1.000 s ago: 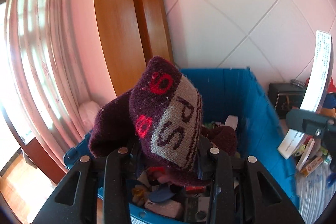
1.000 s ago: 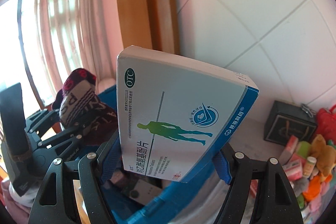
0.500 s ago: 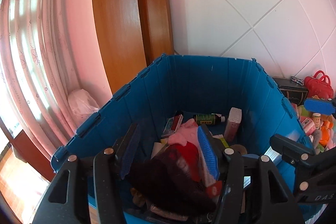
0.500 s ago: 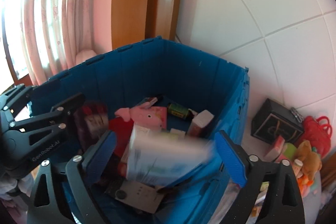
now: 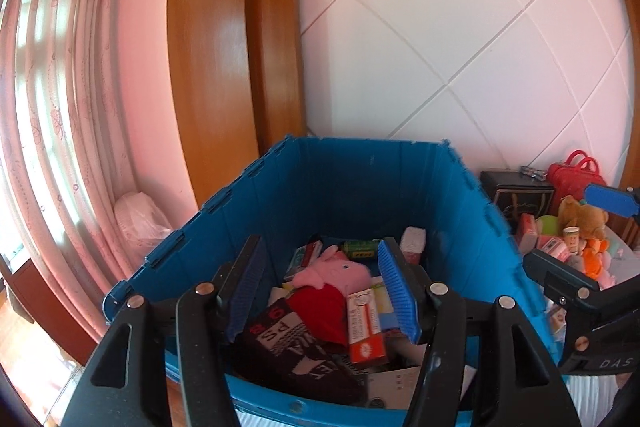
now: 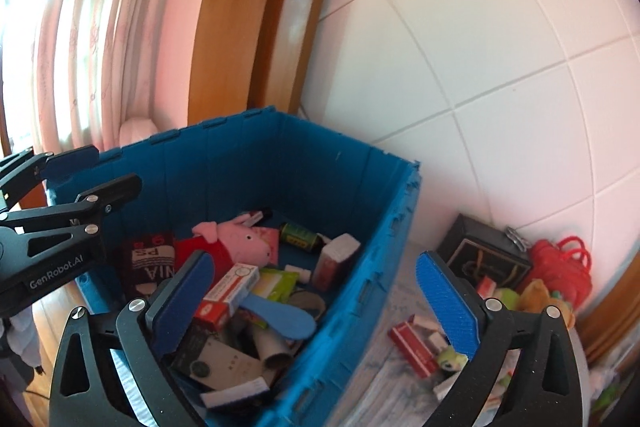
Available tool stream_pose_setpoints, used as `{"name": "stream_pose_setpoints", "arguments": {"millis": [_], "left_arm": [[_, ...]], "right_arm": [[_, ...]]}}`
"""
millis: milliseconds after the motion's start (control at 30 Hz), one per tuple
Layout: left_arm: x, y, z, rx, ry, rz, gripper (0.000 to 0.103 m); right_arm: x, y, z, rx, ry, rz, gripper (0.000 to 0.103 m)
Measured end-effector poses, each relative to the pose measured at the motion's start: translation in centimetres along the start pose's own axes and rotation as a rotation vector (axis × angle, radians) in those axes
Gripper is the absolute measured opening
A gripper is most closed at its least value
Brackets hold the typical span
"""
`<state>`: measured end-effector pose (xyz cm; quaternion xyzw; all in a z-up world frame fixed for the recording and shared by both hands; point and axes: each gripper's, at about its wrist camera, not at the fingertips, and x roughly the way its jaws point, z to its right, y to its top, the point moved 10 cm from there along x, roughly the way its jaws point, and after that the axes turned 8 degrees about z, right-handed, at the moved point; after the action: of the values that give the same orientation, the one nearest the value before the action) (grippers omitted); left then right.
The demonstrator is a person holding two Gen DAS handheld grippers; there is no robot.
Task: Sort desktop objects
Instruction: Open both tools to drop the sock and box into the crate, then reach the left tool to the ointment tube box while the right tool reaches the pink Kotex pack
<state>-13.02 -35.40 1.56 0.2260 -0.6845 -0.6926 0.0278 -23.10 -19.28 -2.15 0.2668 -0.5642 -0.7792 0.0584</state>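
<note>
A blue crate (image 5: 360, 183) (image 6: 304, 163) holds many sorted things. The maroon knitted sock (image 5: 288, 343) (image 6: 150, 263) lies in it beside a pink pig plush (image 5: 336, 273) (image 6: 236, 239). A red and white medicine box (image 5: 366, 323) (image 6: 228, 291) rests on the pile. My left gripper (image 5: 324, 291) is open and empty above the crate's near side. My right gripper (image 6: 320, 303) is open and empty over the crate's right wall. Each gripper shows in the other's view, the right (image 5: 584, 291) and the left (image 6: 60, 227).
To the right of the crate lie more loose things: a black box (image 6: 488, 259) (image 5: 516, 195), a red bag (image 6: 560, 267) (image 5: 572, 175), plush toys (image 5: 580, 219), small red boxes (image 6: 412, 343). A tiled wall and a wooden door frame stand behind. A curtain hangs at left.
Both grippers opened. The sock dropped from the left gripper and the blue and white medicine box from the right, both into the crate. Both grippers now hang empty.
</note>
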Motion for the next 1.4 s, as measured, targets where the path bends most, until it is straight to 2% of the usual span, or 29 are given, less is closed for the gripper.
{"name": "stream_pose_setpoints", "arguments": {"millis": [33,100,233,300,400,467,633,733,833,1000,1167,1267,1400], "left_arm": [[-0.8,0.4,1.1,0.004,-0.016,0.019,0.061],[-2.0,1.1,2.9,0.016,-0.044,0.052,0.072],[-4.4,2.3,8.3,0.017,-0.116,0.095,0.076],[-5.1,2.6,11.2,0.026,-0.154,0.107,0.077],[-5.6,2.9,15.6,0.031,-0.195,0.117,0.077],[-5.3,2.6,19.0,0.021,-0.235,0.099,0.077],[-3.8,0.6,26.8,0.033,-0.309,0.049,0.077],[-1.9,-1.7,31.8,0.048,-0.347,0.004,0.077],[0.2,-5.1,36.5,0.068,-0.362,-0.062,0.077],[3.7,-12.7,43.5,0.121,-0.4,-0.217,0.077],[6.3,-20.0,49.8,0.21,-0.447,-0.345,0.077],[8.0,-23.3,52.7,0.263,-0.476,-0.421,0.077],[10.0,-26.6,55.8,0.34,-0.513,-0.492,0.077]], "right_arm": [[-1.1,-0.2,1.2,0.02,-0.008,0.015,0.103],[-2.9,-0.6,3.6,0.055,-0.025,0.038,0.103],[-6.9,-2.8,10.5,0.136,-0.078,0.07,0.103],[-8.7,-4.6,15.0,0.162,-0.141,0.069,0.103],[-10.9,-8.5,22.4,0.2,-0.255,0.024,0.103],[-12.2,-11.9,27.8,0.242,-0.322,-0.03,0.103],[-14.7,-20.0,38.1,0.296,-0.445,-0.154,0.103],[-15.4,-25.3,43.2,0.34,-0.489,-0.227,0.103],[-16.2,-29.3,46.8,0.398,-0.516,-0.278,0.103],[-16.5,-35.0,51.3,0.519,-0.494,-0.322,0.103],[-15.3,-39.8,53.7,0.562,-0.486,-0.391,0.103],[-13.5,-42.5,53.9,0.583,-0.447,-0.443,0.103],[-11.4,-45.4,54.8,0.595,-0.44,-0.479,0.103]]}}
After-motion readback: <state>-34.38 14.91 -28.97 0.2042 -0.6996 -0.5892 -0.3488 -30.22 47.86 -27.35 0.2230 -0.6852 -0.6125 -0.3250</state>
